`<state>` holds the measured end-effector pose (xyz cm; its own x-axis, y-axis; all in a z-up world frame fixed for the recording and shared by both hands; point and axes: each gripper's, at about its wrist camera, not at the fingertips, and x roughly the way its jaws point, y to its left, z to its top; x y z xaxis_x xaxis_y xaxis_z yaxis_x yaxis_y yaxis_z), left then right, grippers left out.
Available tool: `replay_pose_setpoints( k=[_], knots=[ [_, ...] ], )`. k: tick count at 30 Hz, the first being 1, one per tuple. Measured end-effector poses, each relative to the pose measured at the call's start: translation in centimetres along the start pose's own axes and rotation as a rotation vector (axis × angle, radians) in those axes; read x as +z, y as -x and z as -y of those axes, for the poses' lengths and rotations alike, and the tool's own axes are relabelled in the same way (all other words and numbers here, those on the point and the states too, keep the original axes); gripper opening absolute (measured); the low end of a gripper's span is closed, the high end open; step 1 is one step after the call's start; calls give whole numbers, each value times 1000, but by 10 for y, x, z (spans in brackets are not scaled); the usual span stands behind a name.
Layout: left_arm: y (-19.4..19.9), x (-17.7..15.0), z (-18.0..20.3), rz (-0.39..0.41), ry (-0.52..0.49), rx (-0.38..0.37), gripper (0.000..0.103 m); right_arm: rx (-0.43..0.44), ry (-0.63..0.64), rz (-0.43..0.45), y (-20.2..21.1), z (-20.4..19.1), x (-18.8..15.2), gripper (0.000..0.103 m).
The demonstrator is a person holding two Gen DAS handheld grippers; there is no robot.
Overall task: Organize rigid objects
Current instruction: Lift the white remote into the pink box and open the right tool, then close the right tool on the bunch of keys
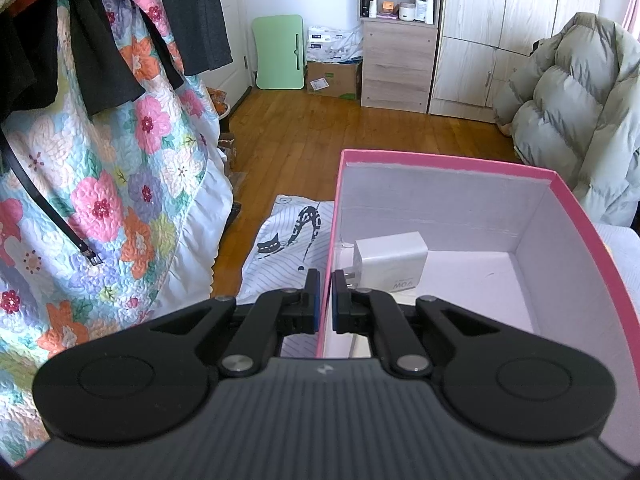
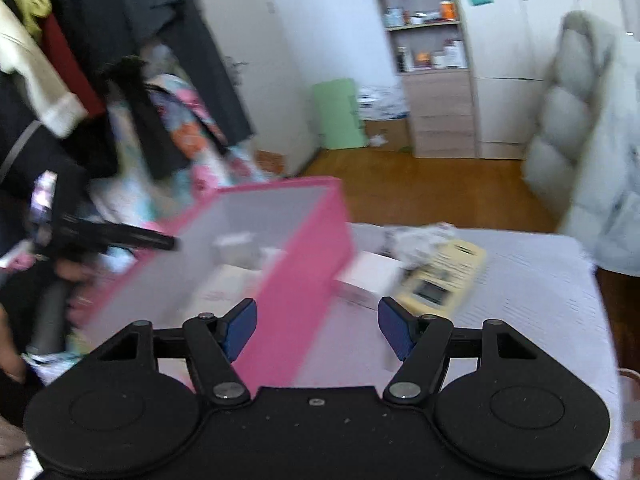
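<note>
A pink box (image 1: 448, 160) with a white inside stands on the bed. My left gripper (image 1: 327, 280) is shut on the box's left wall, one finger outside and one inside. A white charger (image 1: 390, 258) lies inside the box by the gripped wall. In the right wrist view the pink box (image 2: 308, 248) sits ahead to the left, blurred, with the left gripper (image 2: 160, 242) at its far side. My right gripper (image 2: 316, 312) is open and empty above the box's near wall. A white box (image 2: 368, 276) and a yellow calculator (image 2: 444, 276) lie on the bed to the right.
A floral quilt (image 1: 120, 184) and dark clothes hang at the left. A cat-print cloth (image 1: 288, 240) lies beside the box. A grey puffer jacket (image 1: 576, 104) is at the right. Wooden floor, a shelf (image 1: 400, 32) and wardrobe stand beyond.
</note>
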<state>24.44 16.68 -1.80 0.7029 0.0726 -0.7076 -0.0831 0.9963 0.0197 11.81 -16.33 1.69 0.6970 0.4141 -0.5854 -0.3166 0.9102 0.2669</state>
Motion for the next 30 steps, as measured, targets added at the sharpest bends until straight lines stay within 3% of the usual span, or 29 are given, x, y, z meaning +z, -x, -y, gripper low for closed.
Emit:
replay_pose_setpoints(
  k=[1, 5, 12, 16, 18, 20, 30],
  knots=[
    [0, 0, 1, 0, 1, -1, 4, -20, -11, -15, -3, 8, -3, 70],
    [-1, 0, 1, -3, 2, -4, 4, -64, -52, -56, -23, 31, -14, 46],
    [-1, -1, 4, -2, -11, 3, 5, -91, 45, -99, -68, 21, -16, 47],
    [-2, -1, 5, -5, -12, 5, 5, -176, 43, -129, -97, 21, -16, 45],
    [-2, -1, 5, -6, -12, 5, 5, -202, 13, -148, -111, 24, -17, 6],
    [-2, -1, 5, -7, -15, 7, 5, -221, 26, -121, -111, 21, -16, 5],
    [-1, -2, 5, -5, -21, 12, 5, -83, -41, 52, -47, 12, -6, 5]
  ],
)
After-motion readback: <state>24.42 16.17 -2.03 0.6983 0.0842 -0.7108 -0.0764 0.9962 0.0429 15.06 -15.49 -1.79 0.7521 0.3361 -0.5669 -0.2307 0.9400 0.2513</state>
